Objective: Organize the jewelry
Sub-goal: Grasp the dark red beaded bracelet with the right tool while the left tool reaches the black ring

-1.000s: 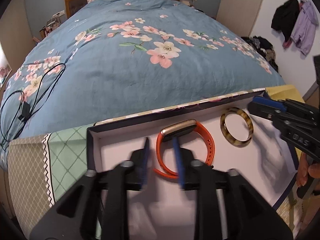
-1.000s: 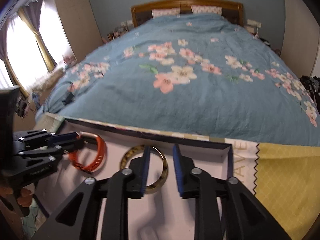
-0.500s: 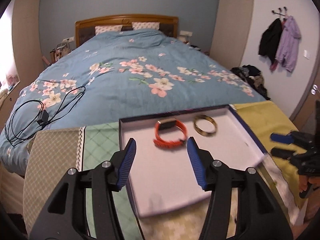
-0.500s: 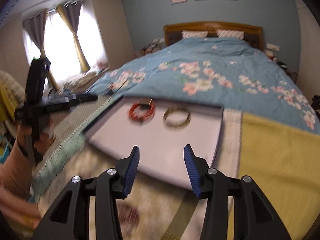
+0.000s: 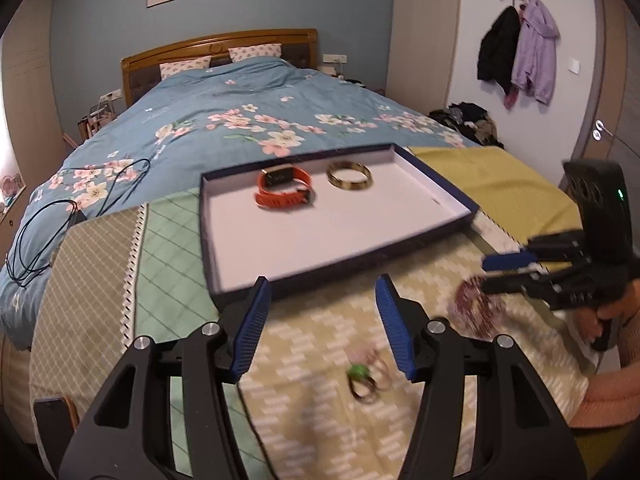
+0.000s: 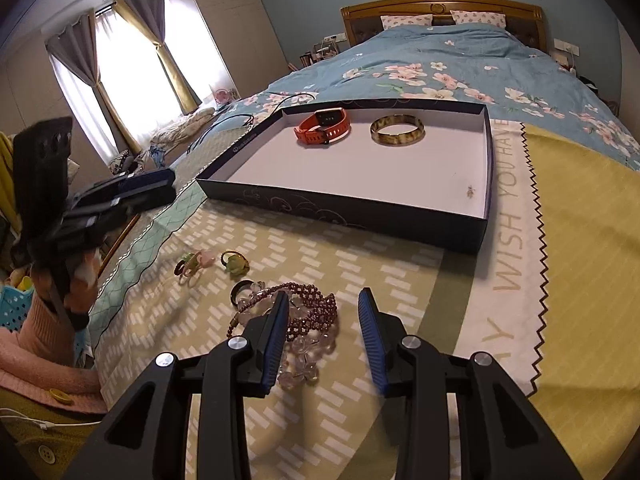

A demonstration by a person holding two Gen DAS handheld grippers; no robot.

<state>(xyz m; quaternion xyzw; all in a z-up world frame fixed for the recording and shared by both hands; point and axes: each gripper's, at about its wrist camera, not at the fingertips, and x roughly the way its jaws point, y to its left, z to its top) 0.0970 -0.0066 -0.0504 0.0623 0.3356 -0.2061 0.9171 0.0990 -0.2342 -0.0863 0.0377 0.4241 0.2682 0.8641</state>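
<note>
A dark blue box lid (image 5: 352, 256) (image 6: 360, 210) with a white inside lies on the bed. In it are an orange watch (image 5: 285, 189) (image 6: 325, 125) and a tortoiseshell bangle (image 5: 349, 175) (image 6: 397, 130). On the cloth in front lie purple and clear bead bracelets (image 6: 298, 320) (image 5: 474, 308), hair ties with green and pink ornaments (image 6: 212, 262) (image 5: 364, 378) and a dark ring (image 6: 241, 291). My left gripper (image 5: 322, 320) is open and empty above the hair ties. My right gripper (image 6: 322, 338) is open and empty over the bead bracelets.
Patterned cloths (image 6: 400, 280) cover the bed's foot, with a yellow one (image 6: 580, 280) on the right. A black cable (image 5: 44, 224) lies on the blue floral duvet (image 5: 240, 128). Coats (image 5: 520, 48) hang on the wall. A blue basket (image 6: 16, 304) stands at the left.
Both grippers have pulled back from the box lid and opened wider. The watch and bangle stay in the lid. The loose jewelry on the cloth has come into view.
</note>
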